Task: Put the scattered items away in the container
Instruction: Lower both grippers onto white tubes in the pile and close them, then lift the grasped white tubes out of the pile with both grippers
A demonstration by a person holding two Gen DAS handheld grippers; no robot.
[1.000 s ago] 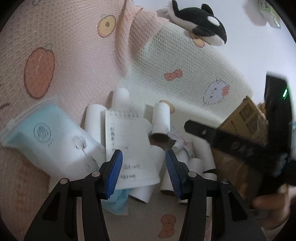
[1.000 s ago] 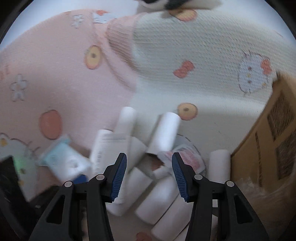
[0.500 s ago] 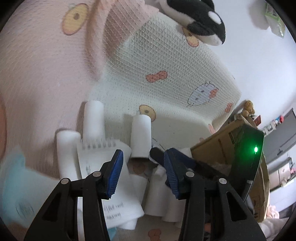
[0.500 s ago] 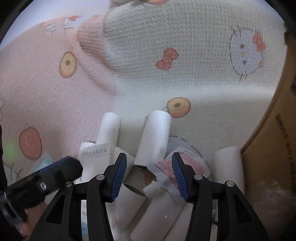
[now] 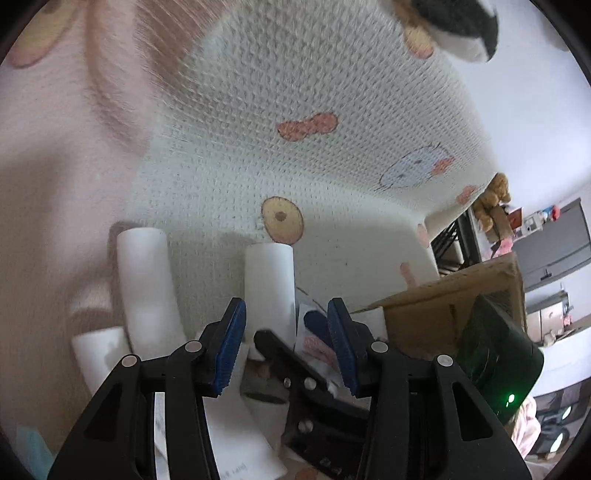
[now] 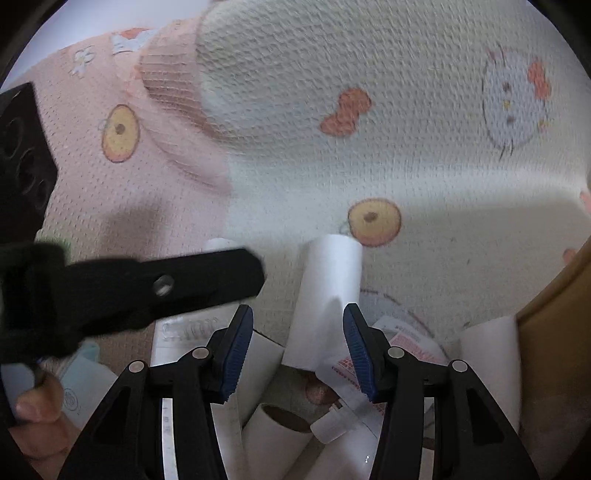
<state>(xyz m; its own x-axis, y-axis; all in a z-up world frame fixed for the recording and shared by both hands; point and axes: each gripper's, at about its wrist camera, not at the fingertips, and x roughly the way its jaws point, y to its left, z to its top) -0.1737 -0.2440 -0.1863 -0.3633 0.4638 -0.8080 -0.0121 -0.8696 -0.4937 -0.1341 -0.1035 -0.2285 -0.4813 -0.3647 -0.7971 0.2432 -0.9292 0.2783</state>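
Several white paper rolls lie in a heap on a patterned knit blanket (image 6: 424,110). One roll (image 6: 328,291) points away from me, just ahead of my right gripper (image 6: 298,354), whose jaws stand apart with nothing pressed between them. A small white tube with red print (image 6: 354,384) lies by its right pad. My left gripper (image 5: 286,347) is open above the same roll (image 5: 269,288), and a black finger (image 5: 284,365) of the right gripper crosses beneath it. The cardboard box (image 5: 436,321) stands to the right. A spiral notepad (image 6: 184,328) and a pale blue pack (image 6: 81,384) lie at the left.
A black-and-white plush whale (image 5: 461,26) rests at the blanket's far edge. A hand (image 6: 37,421) holds the left tool, whose finger (image 6: 166,284) reaches across the right wrist view. Shelves and furniture (image 5: 546,240) stand beyond the box.
My left gripper has swung right, from over the notepad and blue pack to over the rolls near the box, and now crosses the right gripper. My right gripper has sunk closer to the rolls.
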